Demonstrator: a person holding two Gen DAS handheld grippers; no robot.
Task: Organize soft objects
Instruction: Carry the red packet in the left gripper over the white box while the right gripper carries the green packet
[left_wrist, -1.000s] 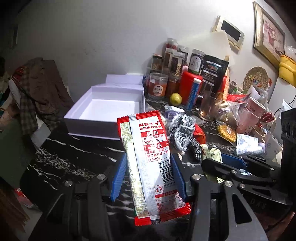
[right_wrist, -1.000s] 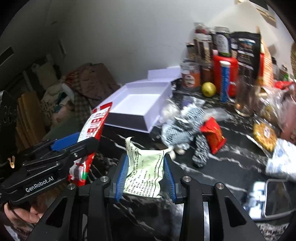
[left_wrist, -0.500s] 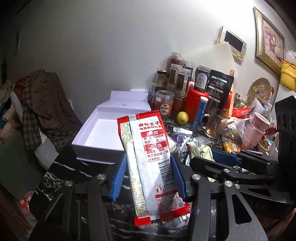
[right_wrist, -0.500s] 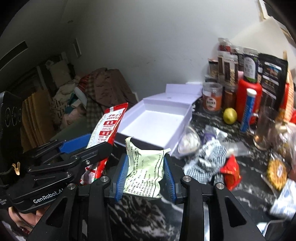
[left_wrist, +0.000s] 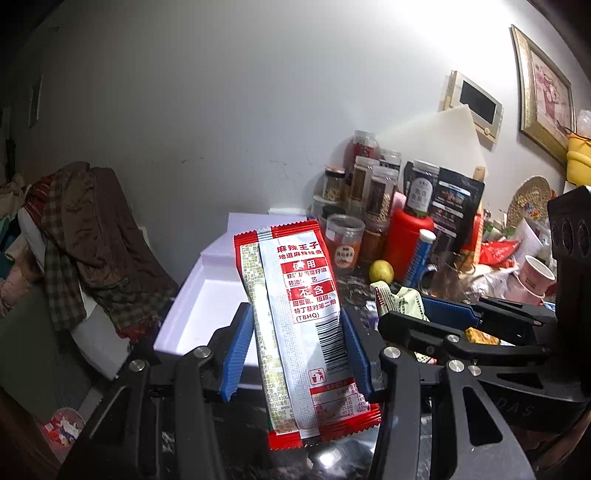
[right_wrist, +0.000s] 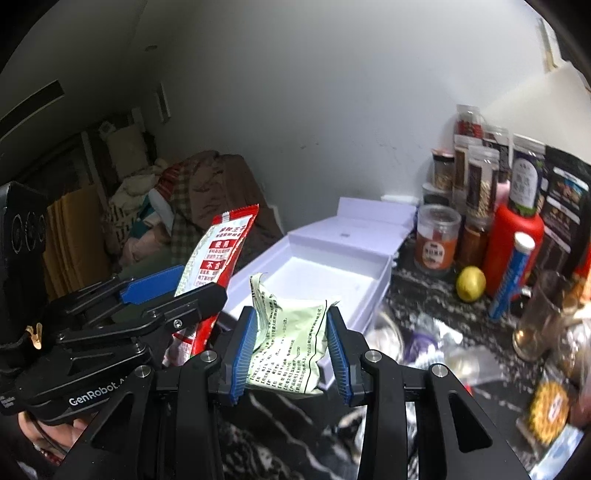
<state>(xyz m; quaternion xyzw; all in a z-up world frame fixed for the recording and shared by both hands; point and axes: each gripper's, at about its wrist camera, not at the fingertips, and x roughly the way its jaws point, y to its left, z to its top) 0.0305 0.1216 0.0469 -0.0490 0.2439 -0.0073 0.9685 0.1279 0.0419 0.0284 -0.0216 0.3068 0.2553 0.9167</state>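
The left gripper (left_wrist: 297, 347) has its jaws clamped on a red snack packet (left_wrist: 301, 325); the right gripper (right_wrist: 291, 347) pinches a pale green packet (right_wrist: 290, 347), both above a dark marbled bench (right_wrist: 406, 306). An open white box (right_wrist: 325, 273) lies ahead against the grey wall (right_wrist: 314, 103); jars (right_wrist: 437, 240) crowd the right, clothes (left_wrist: 85, 236) are heaped left.

right tool (right_wrist: 291, 350) grips green packet (right_wrist: 290, 350) before white box (right_wrist: 376, 291).

Red-and-silver packet (left_wrist: 301, 325), pale-green packet (right_wrist: 290, 349)
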